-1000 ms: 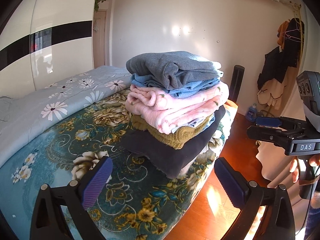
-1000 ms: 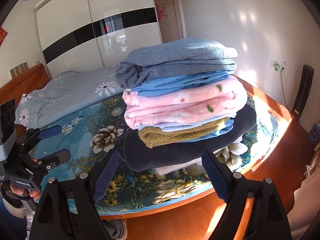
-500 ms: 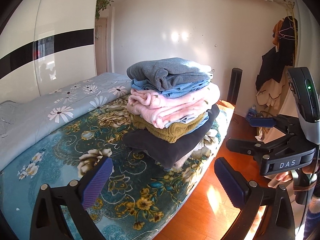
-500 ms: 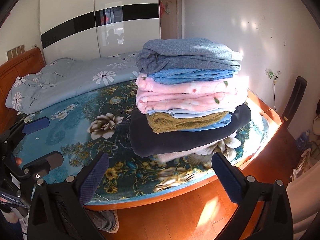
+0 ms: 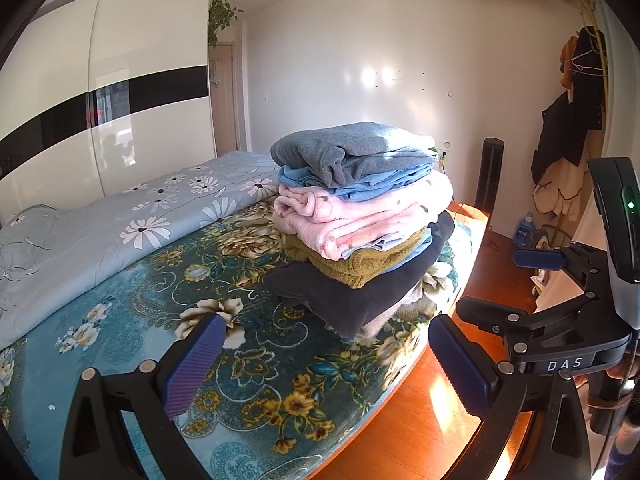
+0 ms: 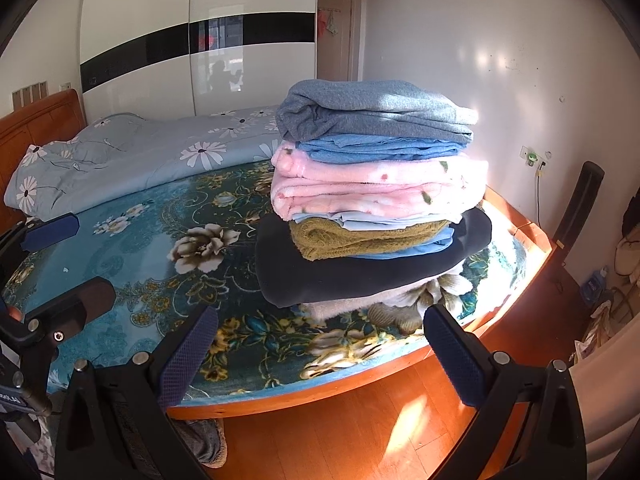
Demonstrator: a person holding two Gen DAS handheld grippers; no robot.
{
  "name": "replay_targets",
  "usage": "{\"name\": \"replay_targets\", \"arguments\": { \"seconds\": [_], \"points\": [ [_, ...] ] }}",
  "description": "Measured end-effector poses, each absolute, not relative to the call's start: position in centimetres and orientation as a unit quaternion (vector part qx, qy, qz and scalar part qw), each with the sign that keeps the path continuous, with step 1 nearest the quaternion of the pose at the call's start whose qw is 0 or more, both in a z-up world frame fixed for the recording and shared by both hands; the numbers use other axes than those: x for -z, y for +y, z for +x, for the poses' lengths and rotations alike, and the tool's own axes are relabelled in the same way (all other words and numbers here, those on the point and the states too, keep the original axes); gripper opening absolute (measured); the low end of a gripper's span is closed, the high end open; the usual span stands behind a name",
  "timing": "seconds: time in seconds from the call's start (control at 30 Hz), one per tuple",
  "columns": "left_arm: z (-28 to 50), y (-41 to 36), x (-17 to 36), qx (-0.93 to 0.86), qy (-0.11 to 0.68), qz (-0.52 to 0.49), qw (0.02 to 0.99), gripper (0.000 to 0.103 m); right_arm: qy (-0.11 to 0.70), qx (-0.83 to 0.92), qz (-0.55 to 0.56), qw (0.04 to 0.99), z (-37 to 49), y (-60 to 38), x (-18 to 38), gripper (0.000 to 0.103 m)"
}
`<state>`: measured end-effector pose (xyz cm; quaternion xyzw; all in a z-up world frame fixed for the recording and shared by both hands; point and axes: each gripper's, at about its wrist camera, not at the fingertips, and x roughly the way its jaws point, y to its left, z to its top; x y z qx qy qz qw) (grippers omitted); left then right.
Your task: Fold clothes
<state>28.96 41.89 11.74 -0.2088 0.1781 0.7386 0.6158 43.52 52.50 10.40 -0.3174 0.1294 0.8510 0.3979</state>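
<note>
Facing the tall stack of folded clothes (image 6: pixel 374 196), grey knit on top, then blue, pink fleece, mustard knit and dark navy at the base, piled near the foot corner of the bed (image 5: pixel 120 320) with its teal floral blanket. Right tool (image 6: pixel 320 350) hovering over the bed's wooden edge, jaws just spread wide over the last moment and holding nothing, with only blanket and floor showing between the blue pads. Left tool (image 5: pixel 328 364) likewise gaping and empty, stationed to the left of its partner and aimed at the same pile from the side. Stack lying straight ahead and above both tools, apart from either, long axis running left to right across the right wrist view. Neither hand clearly nearer. Judging by the tidy pile and no loose garment in sight, probably finished or between items. Light blue daisy-print quilt (image 6: pixel 132 160) bunched behind, toward the headboard.
</note>
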Motion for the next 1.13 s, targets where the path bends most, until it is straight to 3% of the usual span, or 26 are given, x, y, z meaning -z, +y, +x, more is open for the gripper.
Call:
{"name": "replay_targets", "arguments": {
  "seconds": [1.13],
  "points": [
    [29.6,41.5,-10.5,-0.758,0.188,-0.223,0.584,0.103,0.153,-0.863,-0.296,0.379,44.1,51.8,-10.7,0.103]
  ]
}}
